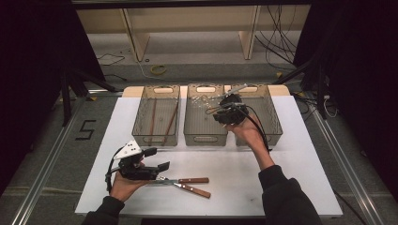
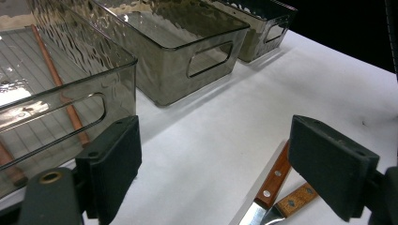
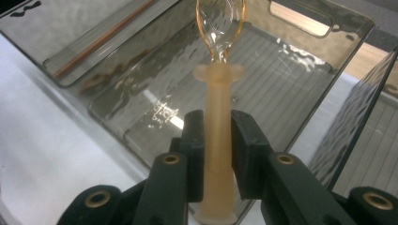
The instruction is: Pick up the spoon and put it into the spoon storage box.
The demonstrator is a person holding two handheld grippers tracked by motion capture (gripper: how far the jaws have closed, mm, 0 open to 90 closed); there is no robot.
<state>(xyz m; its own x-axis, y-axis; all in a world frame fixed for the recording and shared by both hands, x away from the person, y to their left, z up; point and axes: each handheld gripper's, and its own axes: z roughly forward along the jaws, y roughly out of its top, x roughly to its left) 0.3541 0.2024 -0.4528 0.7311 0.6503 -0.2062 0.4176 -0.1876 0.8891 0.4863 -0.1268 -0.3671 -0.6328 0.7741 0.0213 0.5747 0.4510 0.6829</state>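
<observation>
My right gripper [image 3: 218, 122] is shut on the pale, translucent handle of a spoon [image 3: 219, 93], whose clear amber bowl points away over the middle bin [image 3: 300, 93]. In the high view this right gripper [image 1: 224, 111] hangs above the middle bin [image 1: 205, 138]. My left gripper [image 1: 157, 159] stands open low over the white table, with nothing between its pads [image 2: 115, 157]. Just to its right lie two knives with wooden handles [image 1: 193, 180], one [image 2: 273, 178] beside the other [image 2: 294, 200].
Three clear smoky bins stand in a row at the back of the white table [image 1: 234, 168]. The left bin [image 1: 155, 140] holds thin brown sticks [image 1: 153, 119]. The right bin [image 1: 276, 123] sits beside my right hand. Beyond the table are shelving and cables.
</observation>
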